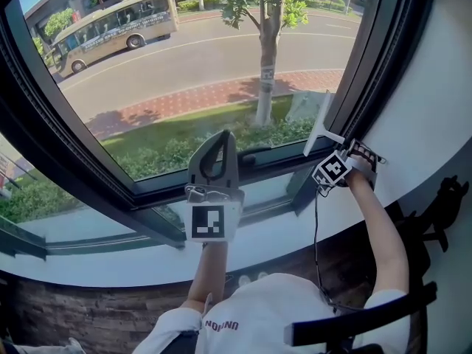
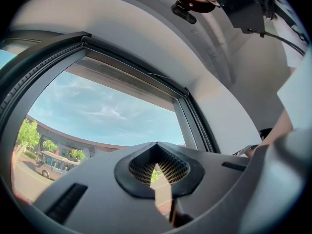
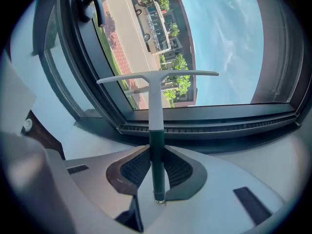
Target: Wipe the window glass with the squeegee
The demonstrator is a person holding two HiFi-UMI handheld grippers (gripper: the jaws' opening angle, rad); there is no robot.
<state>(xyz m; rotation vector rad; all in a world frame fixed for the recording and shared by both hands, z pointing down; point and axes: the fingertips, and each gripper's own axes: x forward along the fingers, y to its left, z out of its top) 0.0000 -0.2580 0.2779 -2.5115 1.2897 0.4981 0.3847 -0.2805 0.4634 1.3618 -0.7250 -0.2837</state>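
Note:
The squeegee (image 3: pixel 155 97) has a white T-shaped blade and shaft and a dark green handle. My right gripper (image 3: pixel 157 152) is shut on that handle. In the head view the squeegee (image 1: pixel 321 124) stands up close to the lower right corner of the window glass (image 1: pixel 184 65), with the right gripper (image 1: pixel 348 149) just below it by the black frame. I cannot tell if the blade touches the glass. My left gripper (image 1: pixel 222 140) is raised in front of the lower middle of the pane, jaws pointing up. In its own view the left gripper (image 2: pixel 156 146) is shut with nothing in it.
A thick black window frame (image 1: pixel 81 175) surrounds the pane, with a white sill (image 1: pixel 273 227) below. A dark window handle (image 3: pixel 92 6) sits on the frame. The white wall (image 1: pixel 435 102) closes the right side. A black chair (image 1: pixel 369 319) is behind the person. Outside are a tree and a bus.

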